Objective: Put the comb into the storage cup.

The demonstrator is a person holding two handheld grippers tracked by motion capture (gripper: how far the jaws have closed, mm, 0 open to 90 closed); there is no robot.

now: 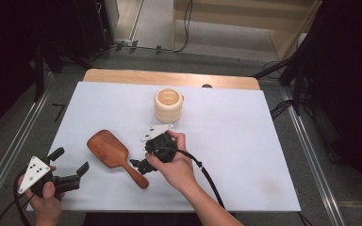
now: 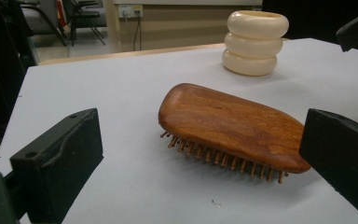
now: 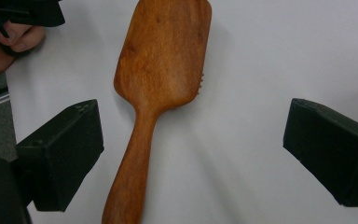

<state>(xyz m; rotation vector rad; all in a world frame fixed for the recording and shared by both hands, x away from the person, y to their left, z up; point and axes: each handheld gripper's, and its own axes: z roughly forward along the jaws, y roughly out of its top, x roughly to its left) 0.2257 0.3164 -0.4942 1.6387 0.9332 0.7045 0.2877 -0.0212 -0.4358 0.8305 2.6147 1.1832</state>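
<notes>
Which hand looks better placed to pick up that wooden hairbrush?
The right hand-held gripper: it hovers open over the hairbrush handle, jaws either side. The left hand-held gripper sits off beside the brush head.

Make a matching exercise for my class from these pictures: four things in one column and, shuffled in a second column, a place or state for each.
Things:
1. wooden hairbrush
2. cream ringed cup
3. left gripper
4. right gripper

Places or states:
A. stands upright near the table's far edge
B. open, above the brush handle
C. lies bristles down
D. open, at the table's near left corner

Pairs: 1-C, 2-A, 3-D, 4-B
</notes>
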